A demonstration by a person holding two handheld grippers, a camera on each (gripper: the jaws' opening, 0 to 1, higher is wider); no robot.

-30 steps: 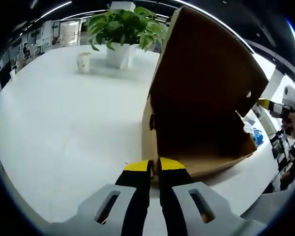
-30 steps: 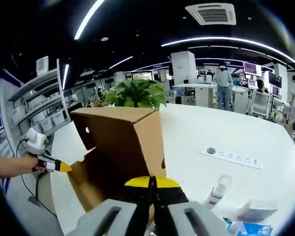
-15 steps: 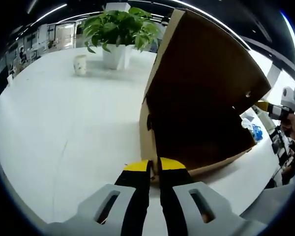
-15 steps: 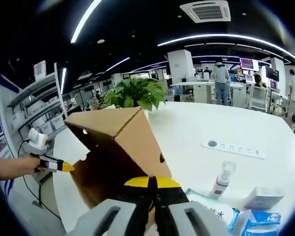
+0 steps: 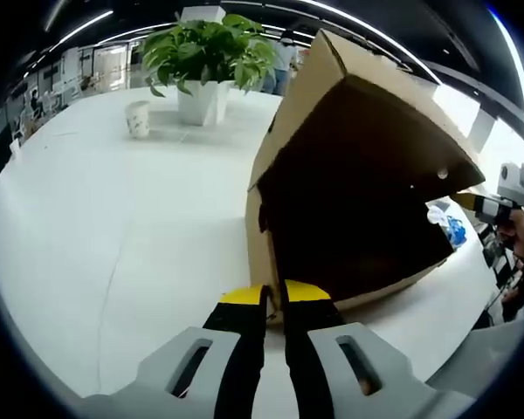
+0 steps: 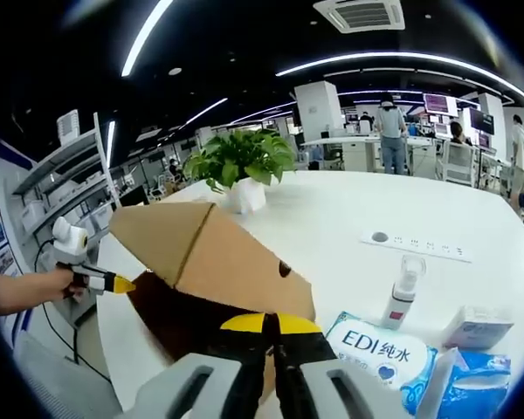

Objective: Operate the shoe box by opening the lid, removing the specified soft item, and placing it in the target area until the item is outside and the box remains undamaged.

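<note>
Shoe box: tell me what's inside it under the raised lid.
Under the raised lid the shoe box shows only dark brown cardboard walls in shadow. No soft item is visible; the deep interior is too dark to tell.

I'm seeing a potted plant (image 5: 208,61) and paper cup (image 5: 137,118) sitting beside my white table's (image 5: 113,227) far edge.

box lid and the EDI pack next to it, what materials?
Box lid: looks like brown cardboard, matte, with a folded crease, flat panels and a punched hole. EDI pack: seems a soft plastic-film wrapper, white and light blue, slightly glossy, printed lettering; likely wipes or tissues, but the contents are hidden.
</note>
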